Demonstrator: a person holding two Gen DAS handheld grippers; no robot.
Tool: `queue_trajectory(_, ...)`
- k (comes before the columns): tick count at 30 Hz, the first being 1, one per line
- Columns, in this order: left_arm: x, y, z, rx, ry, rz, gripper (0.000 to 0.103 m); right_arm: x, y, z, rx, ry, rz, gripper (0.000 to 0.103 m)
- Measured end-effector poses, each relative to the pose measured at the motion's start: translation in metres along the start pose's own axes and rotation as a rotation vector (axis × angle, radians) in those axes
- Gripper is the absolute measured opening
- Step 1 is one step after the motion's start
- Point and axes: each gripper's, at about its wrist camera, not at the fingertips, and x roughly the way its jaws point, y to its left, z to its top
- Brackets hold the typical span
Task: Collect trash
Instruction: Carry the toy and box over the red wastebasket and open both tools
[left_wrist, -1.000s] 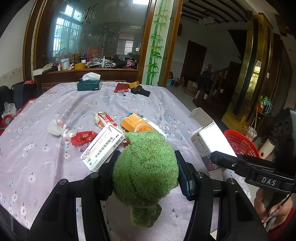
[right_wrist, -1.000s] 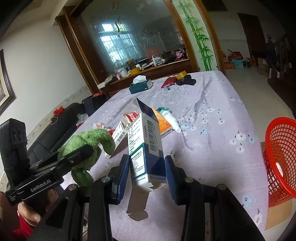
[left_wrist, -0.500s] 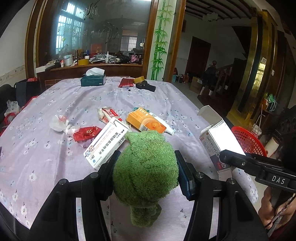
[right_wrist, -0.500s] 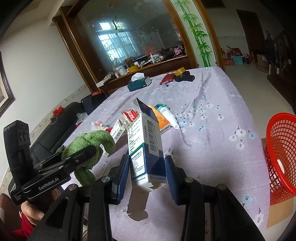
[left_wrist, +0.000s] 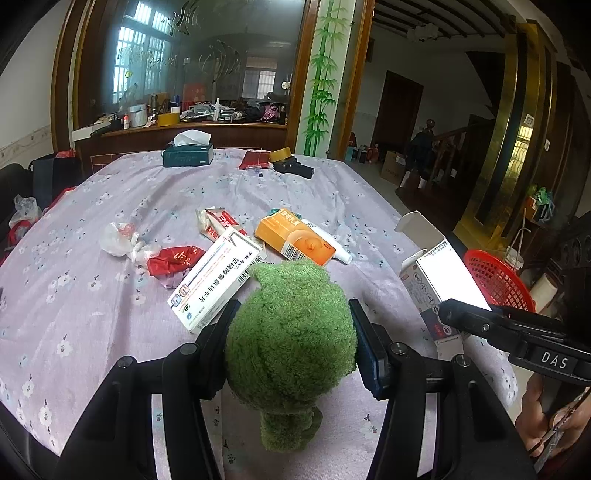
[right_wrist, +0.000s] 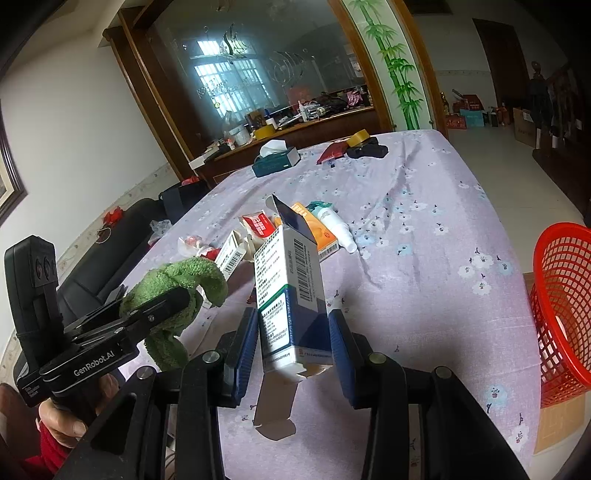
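Left gripper (left_wrist: 291, 343): its jaws are standing about half open and pressing both sides of a green terry cloth (left_wrist: 290, 347), bunched into a ball and hanging clear of the table.
Right gripper (right_wrist: 293, 343): its jaws are standing fairly narrow, clamping a white-and-blue medicine carton (right_wrist: 290, 291) upright by its lower part, with both end flaps hanging open.
Carton's long axis: it is running up and away from the jaws, tilting slightly.
Red mesh basket (right_wrist: 561, 295): it is sitting off the table's right edge, lower than the tabletop and to the right of the carton.
Nearer hand: I judge the right one is, since the basket is lying on its side and the left gripper is working farther left.
Coming move: probably the carton is swinging right and over the basket rim.
Trash waiting on the purple flowered tablecloth (left_wrist: 74, 325): 1 long white pill box (left_wrist: 218, 280), 1 orange box (left_wrist: 295, 242), 1 white tube (left_wrist: 327, 245), 1 red wrapper (left_wrist: 173, 260).
Far end: a tissue box (left_wrist: 188, 155) is sitting well apart from the litter.
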Motion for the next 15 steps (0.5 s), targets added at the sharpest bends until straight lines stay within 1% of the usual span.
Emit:
queue_trajectory(5,0.000,0.000,0.000,0.000,0.001,-0.001,0.055,0.001,-0.003,0.000,0.004,0.001,-0.005,0.042)
queue_trajectory(10,0.004,-0.009,0.003,0.019,0.007,-0.024,0.055,-0.004,-0.009,0.001,0.016,-0.013,-0.017,0.042)
queue_trajectory(12,0.006,-0.017,0.006,0.038,0.007,-0.038,0.055,-0.009,-0.012,0.002,0.023,-0.024,-0.025,0.042)
queue_trajectory(15,0.011,-0.040,0.014,0.077,0.009,-0.086,0.055,-0.025,-0.024,0.005,0.044,-0.059,-0.049,0.042)
